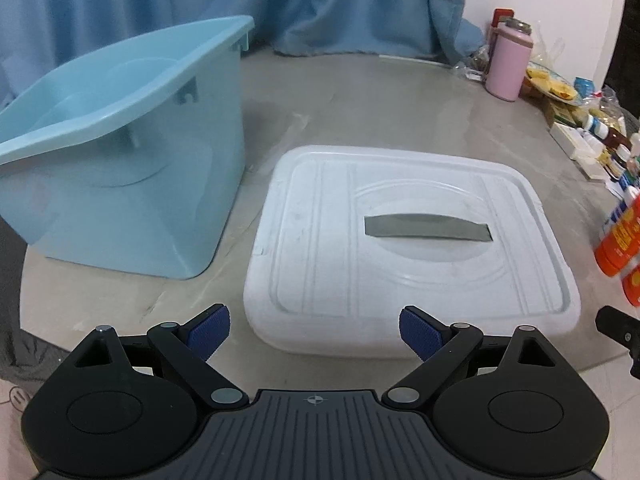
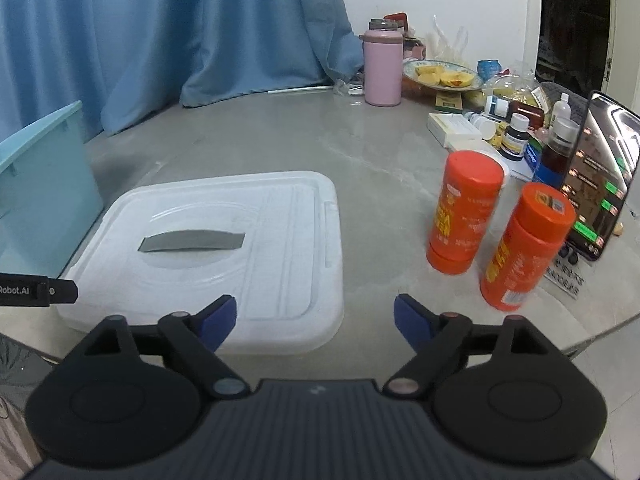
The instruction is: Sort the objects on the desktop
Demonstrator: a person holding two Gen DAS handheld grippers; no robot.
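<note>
A light blue plastic bin stands open on the grey table at the left; its edge shows in the right wrist view. Its white lid with a grey handle strip lies flat beside it, also seen in the right wrist view. Two orange bottles stand upright to the lid's right. My left gripper is open and empty just before the lid's near edge. My right gripper is open and empty near the lid's front right corner.
A pink flask, a plate of fruit, small bottles and boxes and a propped phone crowd the right side. A blue curtain hangs behind. The table edge runs just under both grippers.
</note>
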